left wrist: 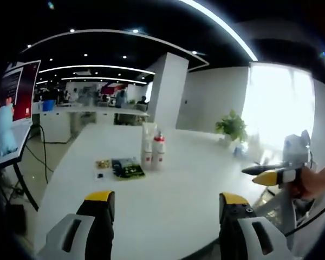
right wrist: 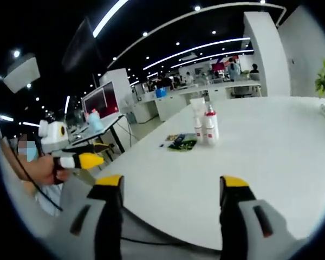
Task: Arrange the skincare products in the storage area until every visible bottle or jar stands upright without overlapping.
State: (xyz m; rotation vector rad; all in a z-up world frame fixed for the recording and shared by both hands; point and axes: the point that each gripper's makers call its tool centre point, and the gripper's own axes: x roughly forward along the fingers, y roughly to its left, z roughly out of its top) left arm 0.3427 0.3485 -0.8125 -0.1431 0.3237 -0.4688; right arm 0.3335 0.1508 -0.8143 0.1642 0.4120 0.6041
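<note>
Left tongs point(left wrist: 166, 208): spread wide with nothing between the jaws, hanging over the near edge of the white counter point(left wrist: 195, 179), well short of the products.
Right tongs point(right wrist: 171, 195): also spread and empty, held over the near rim of the counter point(right wrist: 271, 162), far from the cluster.
Other hand's tongs: in the left gripper view the right tongs come in from the right as a yellow-and-black tip; in the right gripper view the left tongs come in from the left, gripped by a hand point(right wrist: 43, 169).
Products: a tall white tube point(left wrist: 148, 143) and a red-capped white bottle point(left wrist: 158, 150) stand upright, tight together, mid-counter; whether they touch cannot be told at this range.
Beside them: a dark flat packet point(left wrist: 127, 167) and a small yellowish item point(left wrist: 102, 163) lie on the counter just left of the bottles; what they are is too small to read.
Risk, closeness: the two uprights sit so near each other that a jaw slid between them would likely knock one over.
Risk, height: the tube looks tall and narrow, so a high or glancing pinch may tip it.
Risk, reach: a long approach invites overshoot and a sweep through the flat items.
Risk, crossing: both tongs aiming at one small cluster could collide.
</note>
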